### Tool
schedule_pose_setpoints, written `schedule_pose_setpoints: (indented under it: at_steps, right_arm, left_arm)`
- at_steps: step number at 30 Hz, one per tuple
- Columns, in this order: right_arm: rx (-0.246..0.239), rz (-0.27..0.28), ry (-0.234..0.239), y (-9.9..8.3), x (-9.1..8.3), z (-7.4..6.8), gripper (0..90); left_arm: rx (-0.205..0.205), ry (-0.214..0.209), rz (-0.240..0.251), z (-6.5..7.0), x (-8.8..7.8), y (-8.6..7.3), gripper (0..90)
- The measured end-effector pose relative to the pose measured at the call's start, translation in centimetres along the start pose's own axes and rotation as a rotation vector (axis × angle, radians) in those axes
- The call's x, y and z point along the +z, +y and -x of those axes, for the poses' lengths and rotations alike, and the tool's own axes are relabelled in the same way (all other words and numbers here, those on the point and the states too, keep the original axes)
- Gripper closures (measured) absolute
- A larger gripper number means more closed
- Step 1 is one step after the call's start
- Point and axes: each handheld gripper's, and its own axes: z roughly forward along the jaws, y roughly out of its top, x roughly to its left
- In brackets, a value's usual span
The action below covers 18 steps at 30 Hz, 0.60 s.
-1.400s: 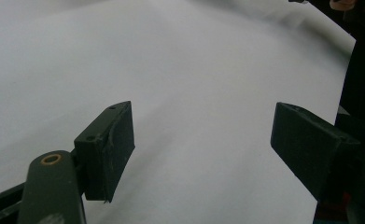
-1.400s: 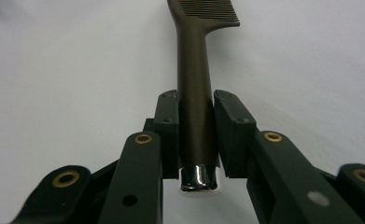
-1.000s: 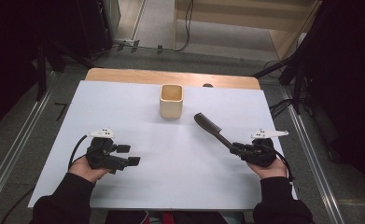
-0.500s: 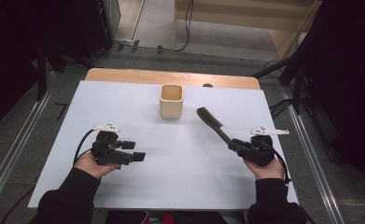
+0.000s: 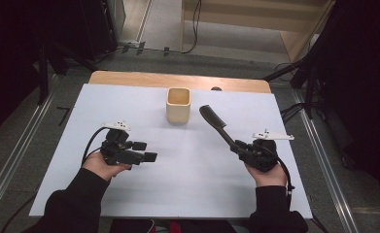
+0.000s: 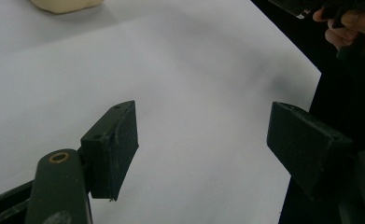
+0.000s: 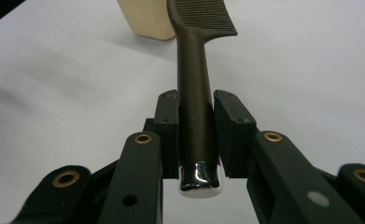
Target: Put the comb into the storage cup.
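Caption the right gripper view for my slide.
Right gripper clamps a dark comb by its handle, near a cream cup.

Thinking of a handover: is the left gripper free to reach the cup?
Probably yes: the left gripper is open and holds nothing, with bare white table between it and the cup.

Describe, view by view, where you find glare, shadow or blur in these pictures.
High view: evenly lit table, dark surroundings. Left gripper view: jaws sharp, cup soft, a faint shadow on the table. Right gripper view: glare on the comb handle's metal cap, cup blurred.
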Motion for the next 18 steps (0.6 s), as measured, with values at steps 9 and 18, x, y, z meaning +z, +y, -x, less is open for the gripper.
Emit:
schedule_pose_setpoints:
  at_steps: [9,18]
  right_arm:
    - [-0.016,0.056,-0.016,0.4,0.8,-2.2,70.5]
    - [-0.033,0.111,-0.031,0.2,1.4,-3.9,70.6]
  left_arm:
    - [0.011,0.005,0.006,0.3,-0.1,1.1,25.1]
    - [0.007,-0.003,0.012,0.7,0.2,1.9,25.1]
